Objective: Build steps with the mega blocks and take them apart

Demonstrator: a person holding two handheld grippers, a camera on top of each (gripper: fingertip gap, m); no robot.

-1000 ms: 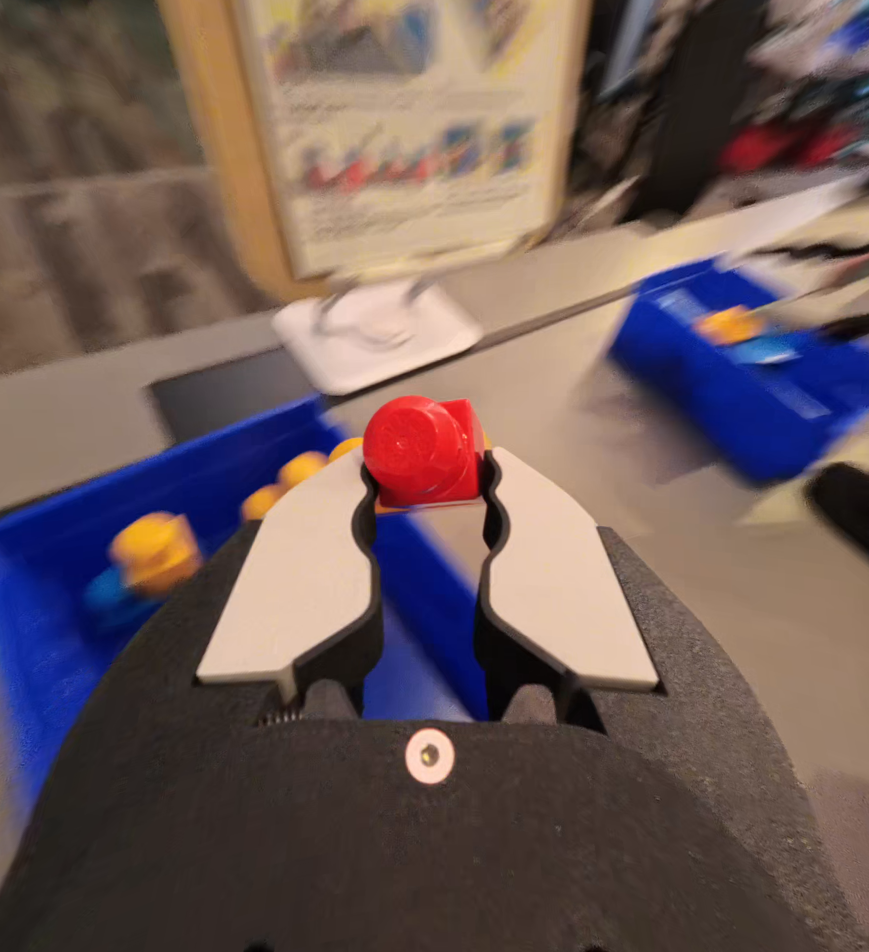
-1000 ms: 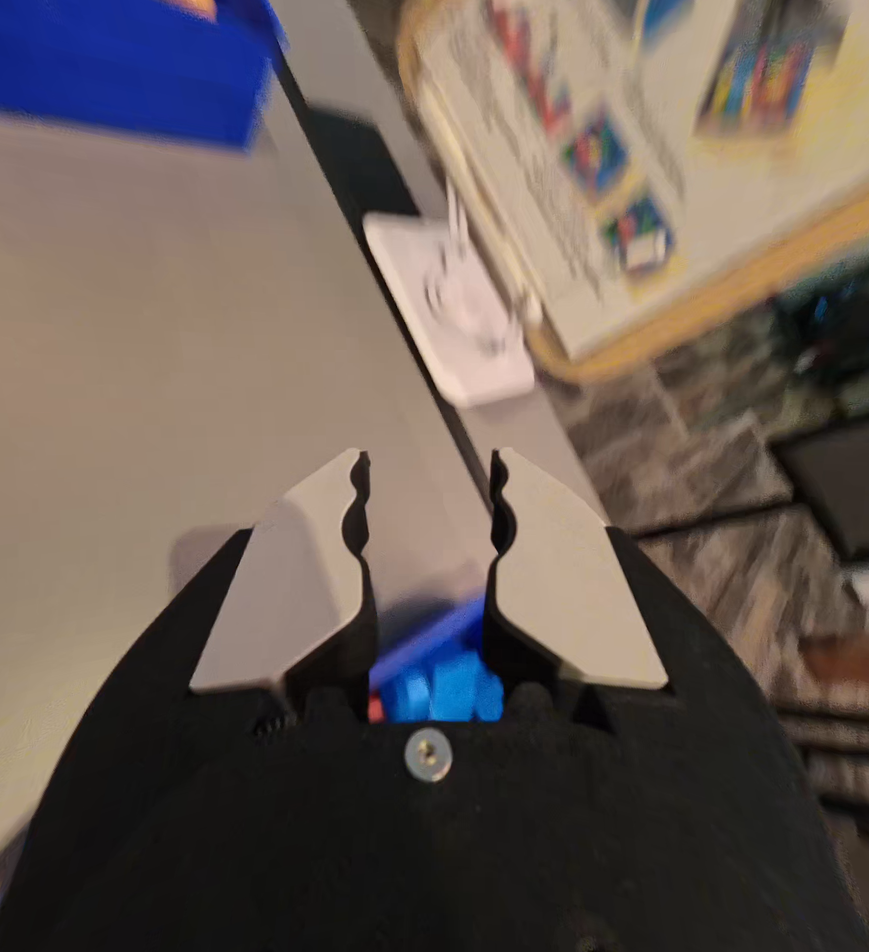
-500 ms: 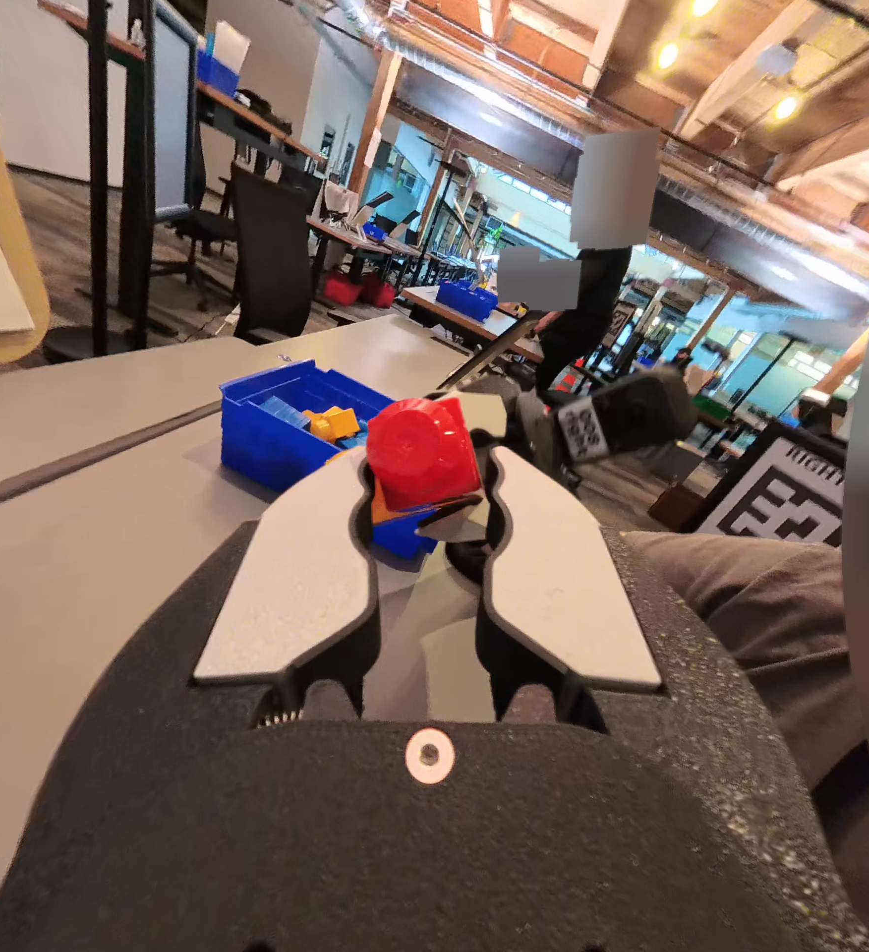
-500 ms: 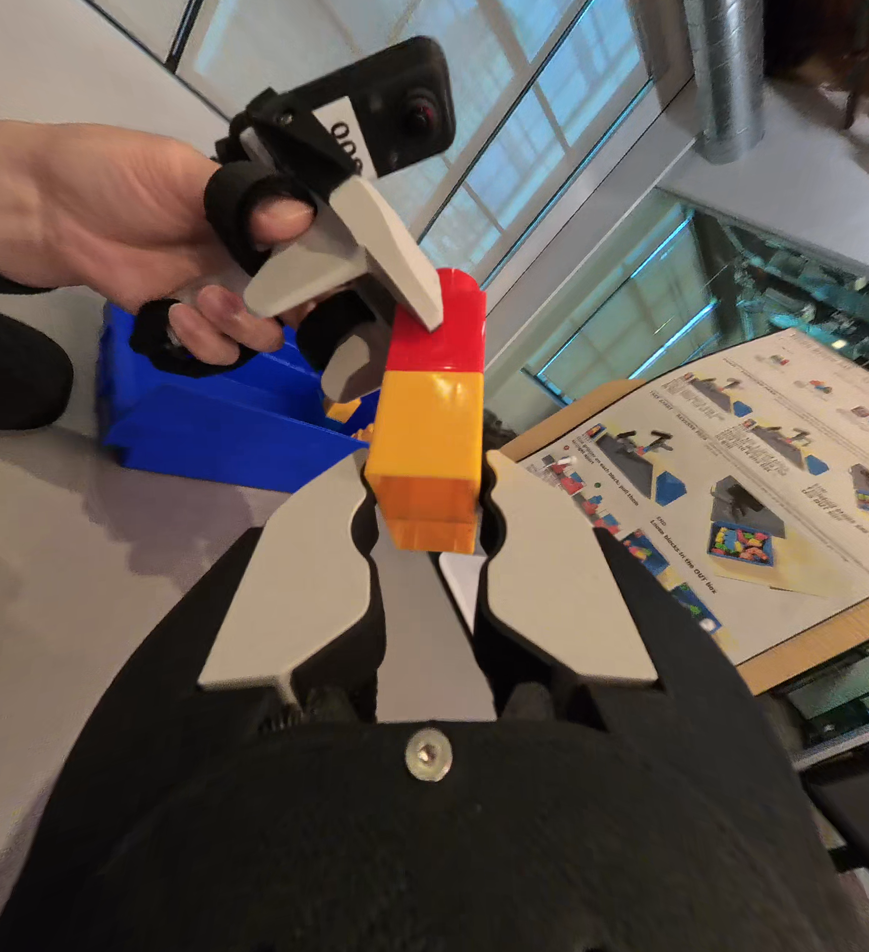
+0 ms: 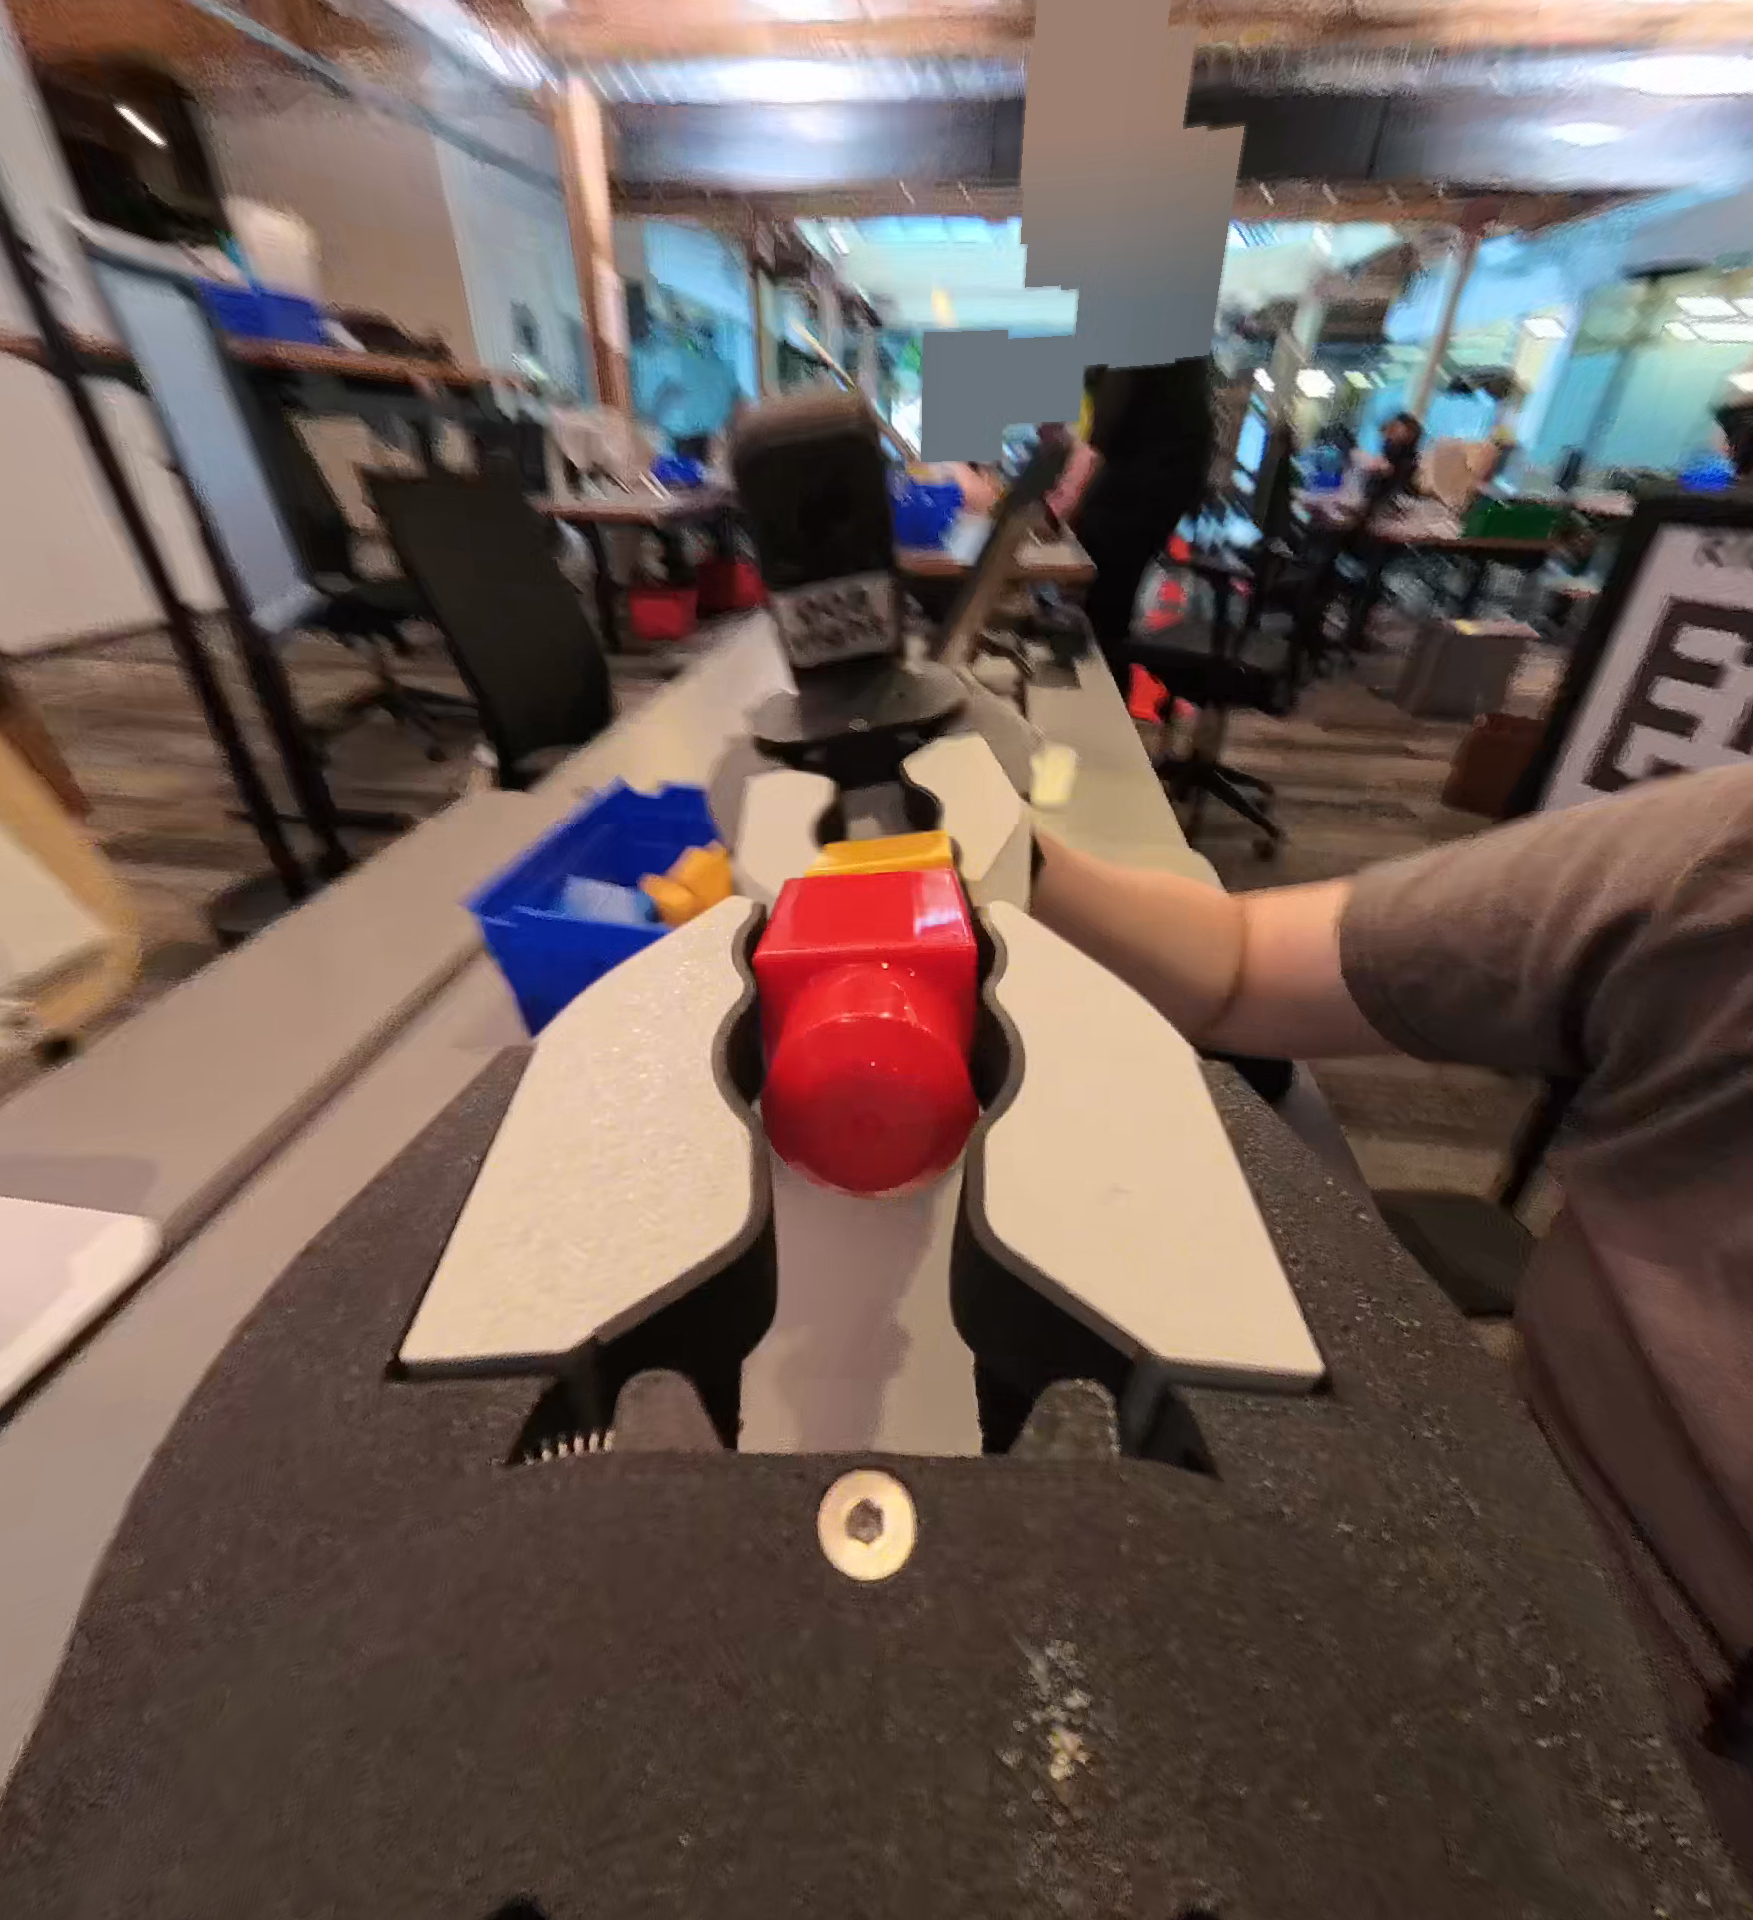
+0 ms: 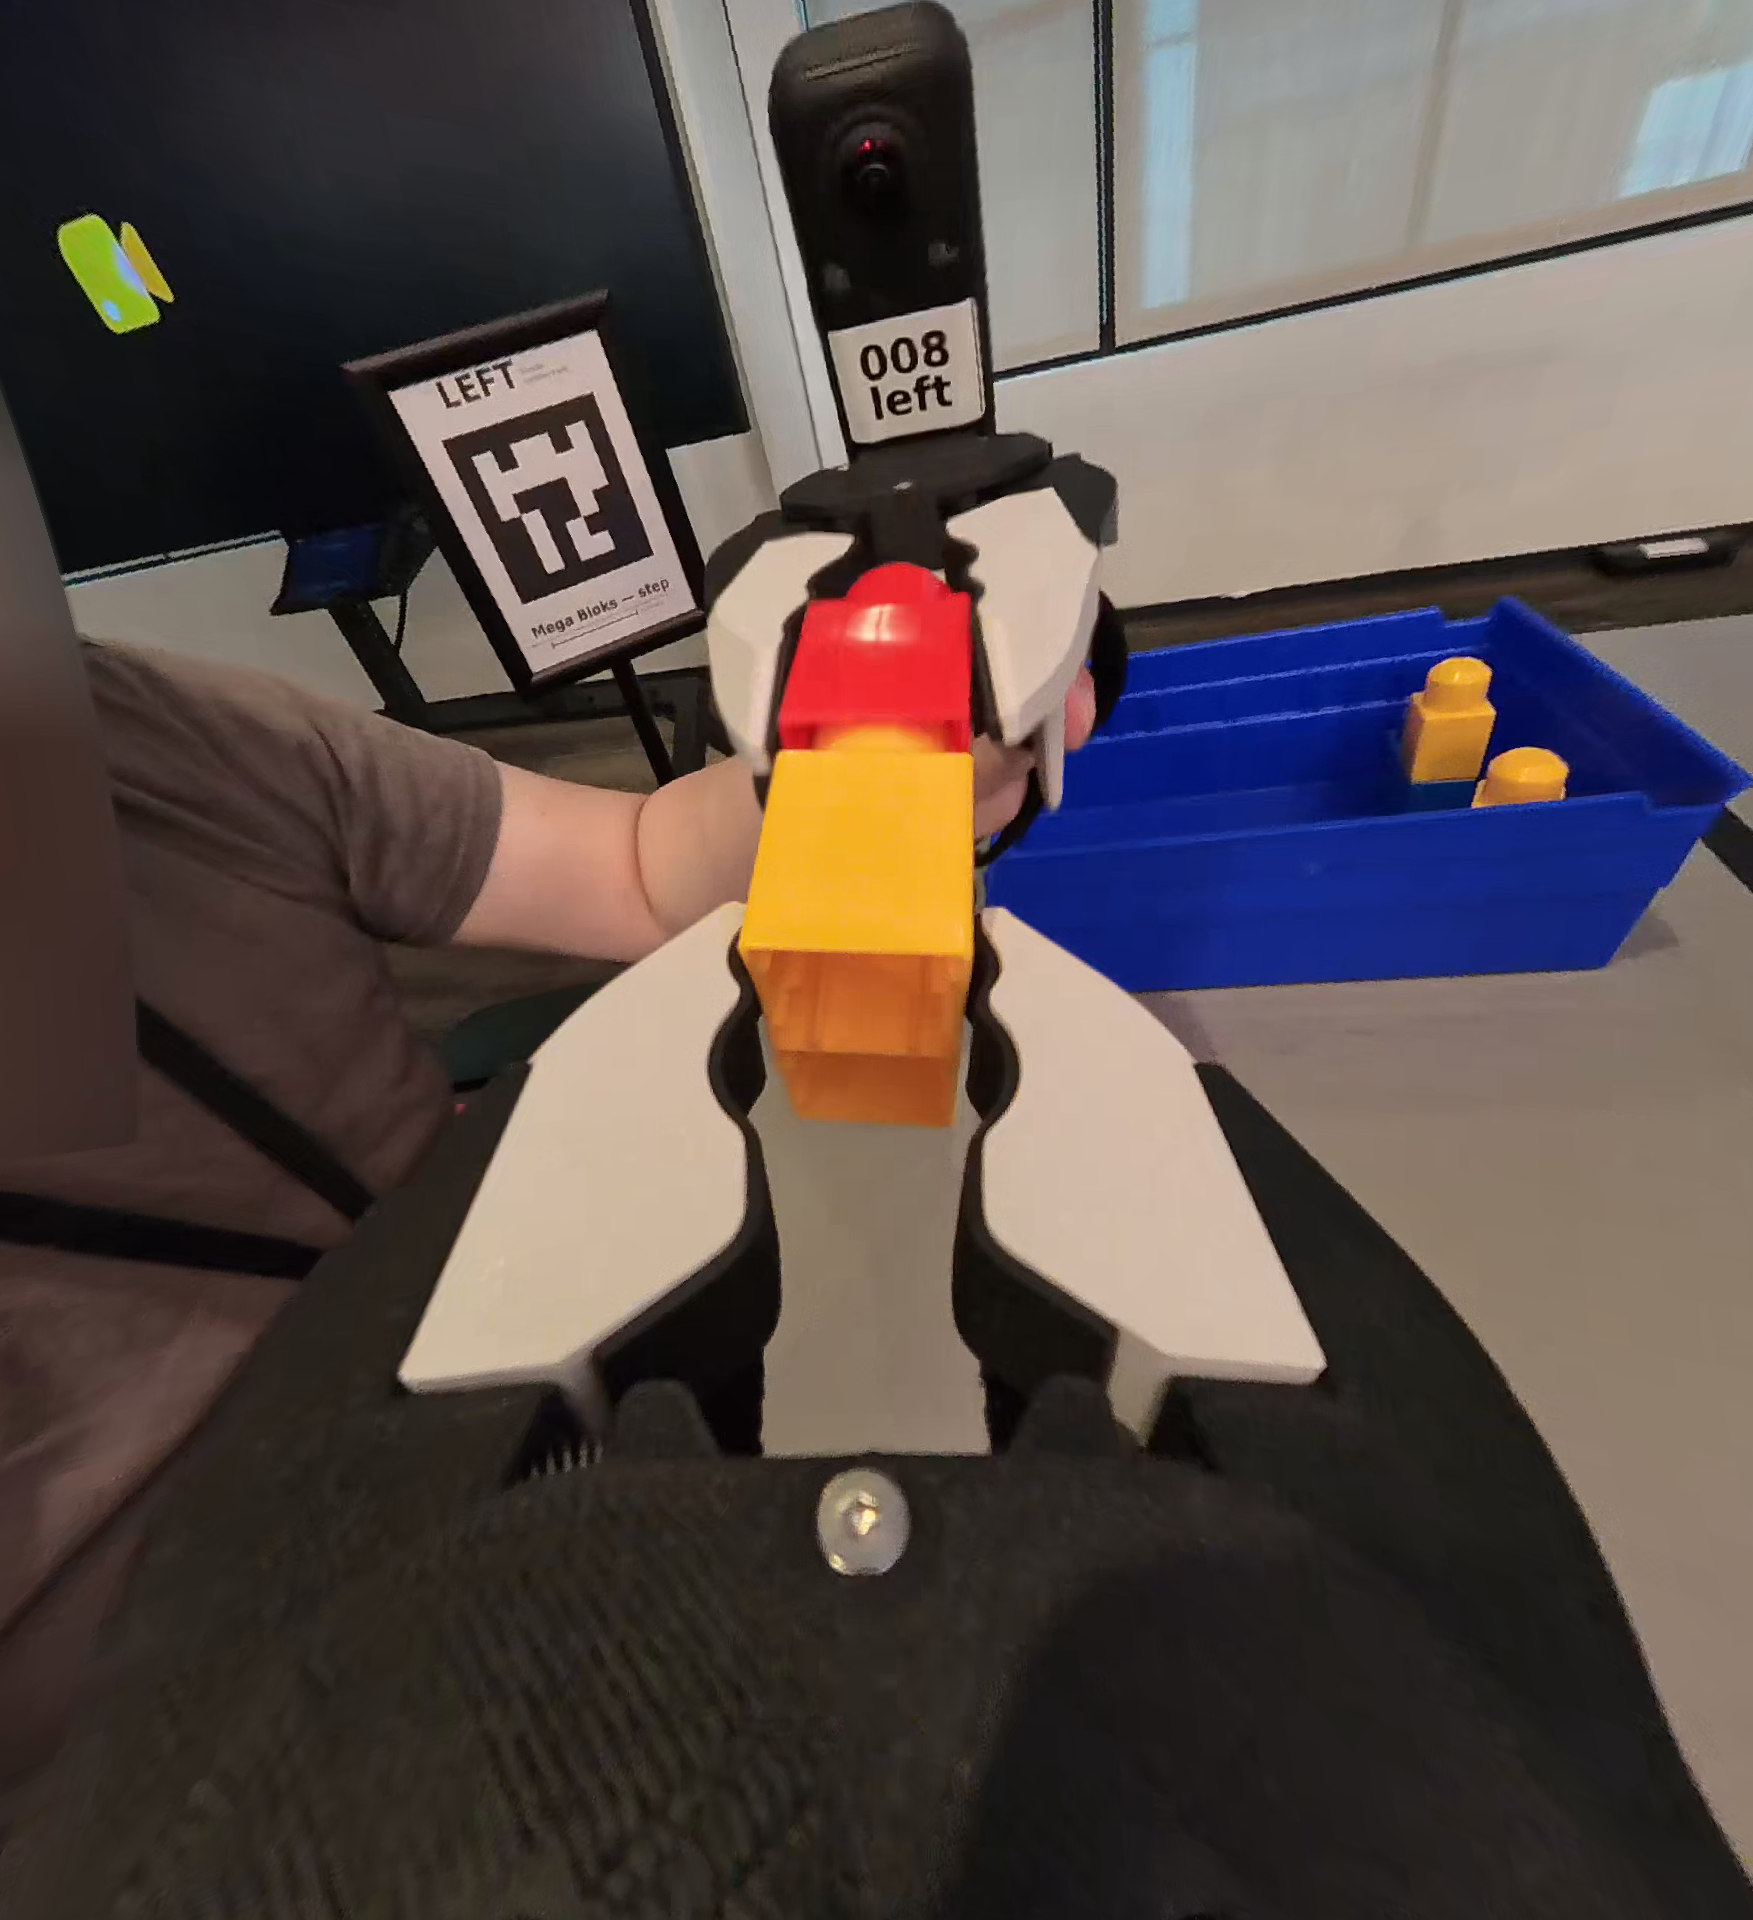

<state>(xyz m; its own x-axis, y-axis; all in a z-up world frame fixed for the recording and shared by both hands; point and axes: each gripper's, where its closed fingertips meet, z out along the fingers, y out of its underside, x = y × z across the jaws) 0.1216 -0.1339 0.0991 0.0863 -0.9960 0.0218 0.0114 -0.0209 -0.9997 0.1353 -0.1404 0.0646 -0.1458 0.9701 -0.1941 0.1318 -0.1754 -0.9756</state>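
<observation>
Jaws of the left gripper (image 5: 867, 997) pinch the red block (image 5: 867, 1023) mid-frame, those of the right gripper (image 6: 861, 997) pinch the yellow block (image 6: 861, 914); they should mate or part best moved straight along the stud line.

Open office with black chairs (image 5: 498, 613); wood-beamed ceiling (image 5: 851, 62); large windows (image 6: 1423, 135); grey table (image 6: 1474, 1195).

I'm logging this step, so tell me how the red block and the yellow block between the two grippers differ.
The red block sits in the left gripper; the yellow block sits in the right gripper. The red block's stud points toward the left camera, while the yellow block's stud pokes into the red block's base, with a gap showing. The yellow block's hollow underside faces the right camera. Both are single-stud blocks held off the table.
</observation>
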